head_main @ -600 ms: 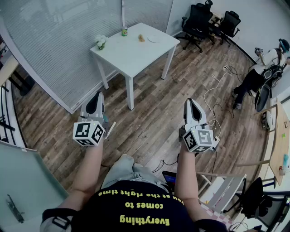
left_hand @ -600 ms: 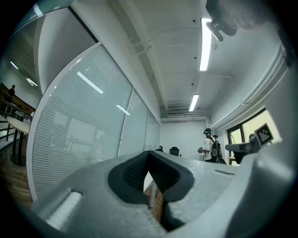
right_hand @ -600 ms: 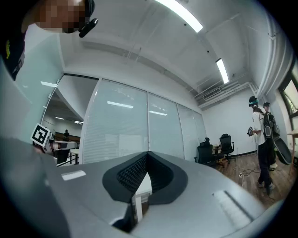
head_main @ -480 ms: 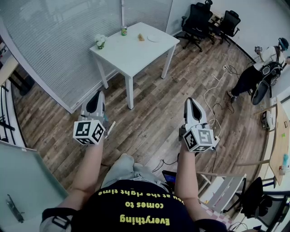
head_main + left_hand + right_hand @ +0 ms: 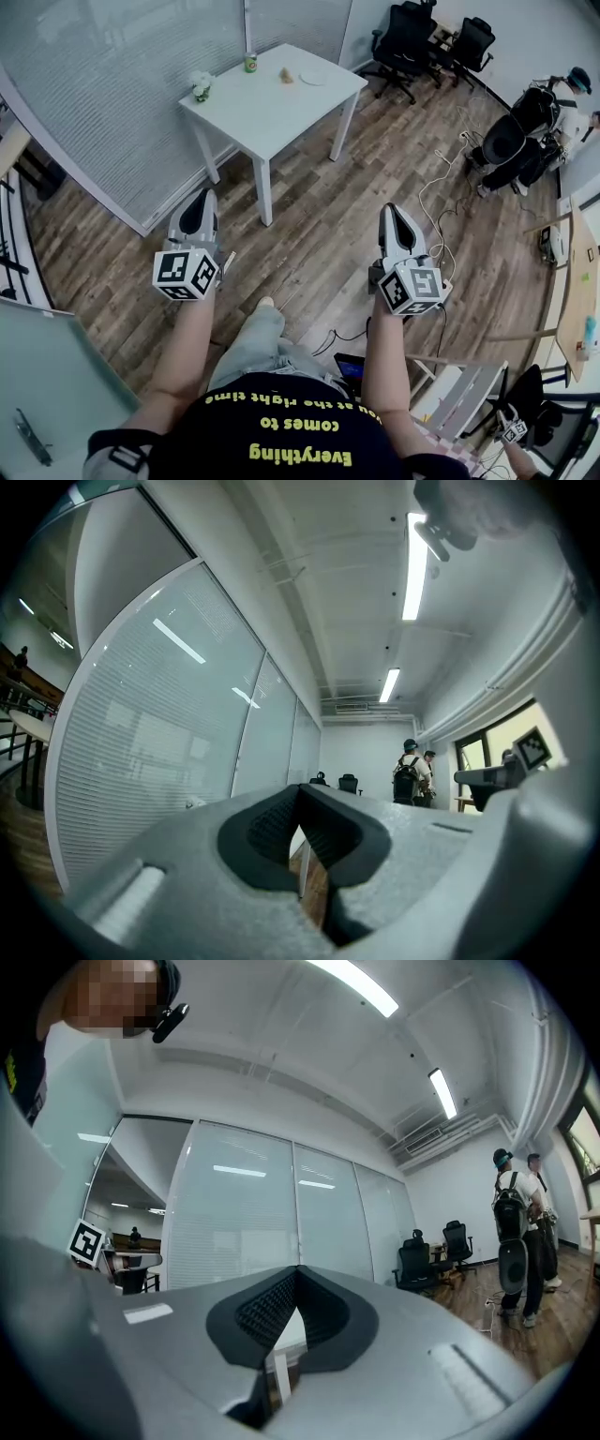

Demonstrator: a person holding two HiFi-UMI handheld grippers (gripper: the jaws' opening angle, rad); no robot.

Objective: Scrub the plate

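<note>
Plate point(image 5: 314, 78) lies well ahead of both pairs of fingertips, far out of reach, on the far part of a white table point(image 5: 272, 117). Its line falls between the two grippers, a little nearer the right one. It looks small, white and shallow. I judge it light and stiff, with a smooth face that would slip under a pinch, and likely to chip if it is ceramic. The rim on the near side seems the best hold: one gripper could pin it there to keep it from sliding while the other scrubs. Just to the left of the plate, as the fingers point, sits a small tan lump point(image 5: 287, 74), perhaps the scrubber, though it is too small to tell. Further left are a can point(image 5: 250, 63) and a small pot of flowers point(image 5: 200, 86). The left gripper point(image 5: 201, 199) and right gripper point(image 5: 394, 210) are held out side by side over bare floor. In each gripper view the dark ribbed pads point(image 5: 267, 827) meet at the tips with nothing between them, so both are clenched on nothing. The scrubbing has not begun.
</note>
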